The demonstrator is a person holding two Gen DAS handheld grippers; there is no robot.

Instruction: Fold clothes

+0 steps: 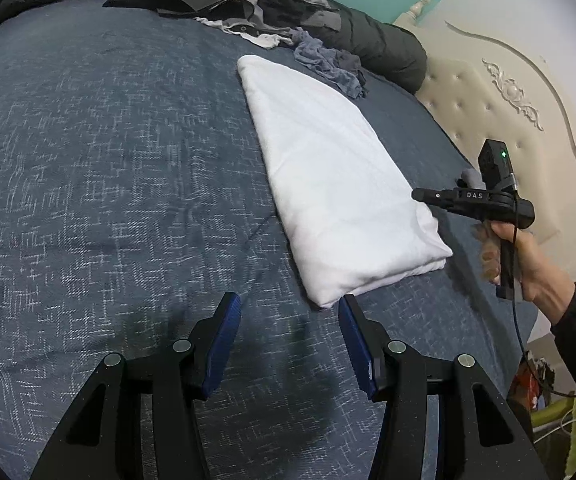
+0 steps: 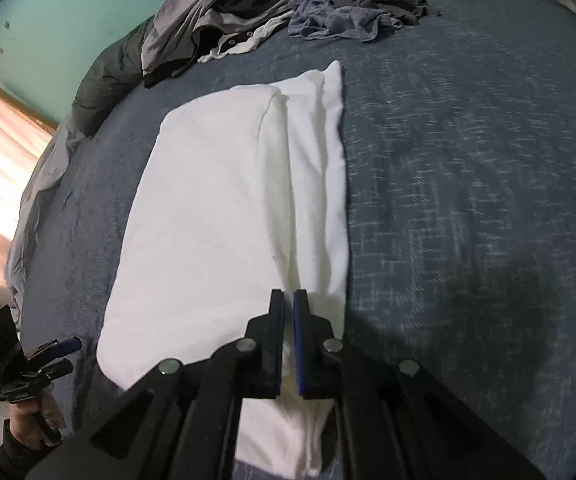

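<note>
A white garment [image 1: 328, 168] lies folded into a long rectangle on the blue bedspread [image 1: 107, 160]. My left gripper [image 1: 290, 314] is open just short of its near corner, with nothing between the blue pads [image 1: 223, 332]. My right gripper [image 1: 418, 196], held in a hand, reaches over the garment's right edge. In the right wrist view the right gripper [image 2: 288, 300] hovers over the white garment [image 2: 215, 200] with its fingers almost together. I see no cloth clamped in them. The left gripper [image 2: 65, 357] appears at the lower left, off the garment's corner.
A heap of unfolded grey, dark and blue-grey clothes [image 1: 255, 12] lies at the far side of the bed, with a crumpled blue-grey piece [image 2: 340, 16] nearest the white one. A cream padded headboard [image 1: 508, 120] stands to the right. Wide bare bedspread [image 2: 468, 200] surrounds the garment.
</note>
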